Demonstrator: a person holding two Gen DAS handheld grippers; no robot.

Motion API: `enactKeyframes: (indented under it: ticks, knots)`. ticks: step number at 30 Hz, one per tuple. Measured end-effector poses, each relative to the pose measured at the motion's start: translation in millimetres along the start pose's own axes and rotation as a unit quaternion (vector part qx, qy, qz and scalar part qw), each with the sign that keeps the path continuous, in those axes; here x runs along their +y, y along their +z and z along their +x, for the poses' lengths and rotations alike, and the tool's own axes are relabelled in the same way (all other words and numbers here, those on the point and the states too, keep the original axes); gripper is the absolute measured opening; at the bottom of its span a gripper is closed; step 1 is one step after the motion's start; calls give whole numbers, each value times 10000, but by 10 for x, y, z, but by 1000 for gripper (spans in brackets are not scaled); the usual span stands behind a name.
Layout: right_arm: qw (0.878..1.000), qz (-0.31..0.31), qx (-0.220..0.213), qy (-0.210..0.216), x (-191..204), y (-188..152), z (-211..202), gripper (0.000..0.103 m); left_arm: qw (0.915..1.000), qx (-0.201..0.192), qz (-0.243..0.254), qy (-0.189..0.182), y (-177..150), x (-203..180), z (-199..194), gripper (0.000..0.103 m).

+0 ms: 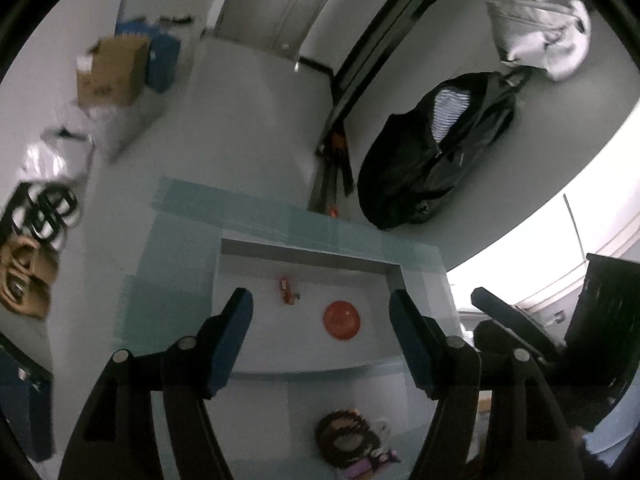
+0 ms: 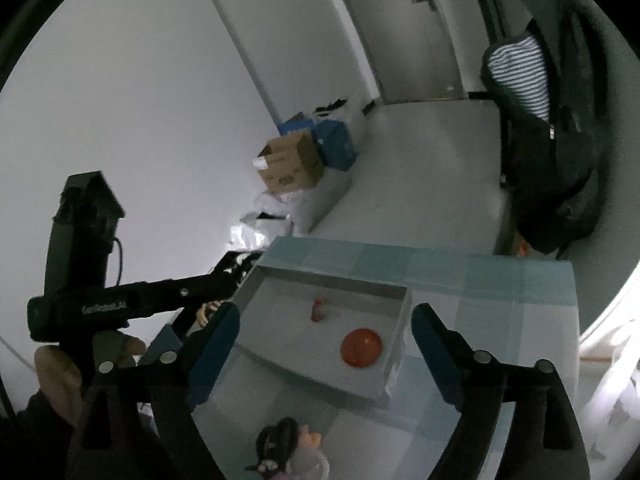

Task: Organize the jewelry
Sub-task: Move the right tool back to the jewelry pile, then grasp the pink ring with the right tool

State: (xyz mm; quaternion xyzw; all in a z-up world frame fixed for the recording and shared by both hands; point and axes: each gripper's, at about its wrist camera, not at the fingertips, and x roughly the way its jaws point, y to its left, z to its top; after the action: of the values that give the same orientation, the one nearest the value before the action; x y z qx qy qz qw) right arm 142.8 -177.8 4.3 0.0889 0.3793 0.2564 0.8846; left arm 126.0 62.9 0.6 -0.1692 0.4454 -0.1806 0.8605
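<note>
A shallow grey rectangular tray sits on a small table covered in a pale blue-green checked cloth; inside it lie two pieces, a round flat orange-red disc toward the near right part and a small red-orange trinket farther back, the two well apart; their exact kind is too blurred to name; on the cloth in front of the tray, outside it, rests a heap of unsorted jewelry, a dark beaded or braided loop with pinkish and purple bits beside it, seen also in the left wrist view; so the sorting looks partly done, two items placed and the pile left to move, though how many pieces the pile holds cannot be told; the left gripper hangs above the tray with its blue-padded fingers spread wide and nothing between them; the right gripper likewise has its fingers spread apart and empty, hovering over the near edge of the tray, with the pile just below and between its arms.
</note>
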Motion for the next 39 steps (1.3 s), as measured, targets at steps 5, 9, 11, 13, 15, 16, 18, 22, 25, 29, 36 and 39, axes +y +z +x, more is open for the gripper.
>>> enactKeyframes:
  ticks: [5,9,11,13,15,16,18,22,25,29,36,39]
  knots:
    - [9999,-16,-121,-60,67,-172,-205,98,9998,-89,121,151,-195,-36,-85,67]
    - [9997,-123,-185,-125,120,-284,-341,100,9996,-7,172,222,-360,-37,-113,67]
    - [9998,-120,-139,-121,134,-361,-383,100,9989,30,266,378,-432,-48,-119,67]
    - [9998,-111,-74,-136,148,-447,-397,100,9985,83,288,453,-487,-41,-120,67]
    - [9999,-46,43,-104,151,-565,-387,100,9987,195,151,448,-539,8,-99,67]
    - [9998,20,157,-71,147,-643,-358,100,9986,256,113,459,-557,21,-82,67]
    - [9991,89,404,8,159,-796,-296,99,9983,312,78,488,-594,21,-65,67]
    - [9973,-159,709,-62,257,-1034,-185,87,9977,354,165,545,-672,-33,-45,68]
    - [9953,-343,901,-55,310,-1158,-116,81,9967,482,192,631,-759,-40,24,68]
    - [9937,-360,1059,-74,302,-1229,-23,64,9952,592,299,718,-825,-43,77,68]
    - [9923,-379,1176,-115,341,-1261,59,34,9947,586,186,823,-821,45,43,68]
    - [9914,-316,1258,-170,320,-1275,85,22,9946,621,122,827,-824,50,67,68]
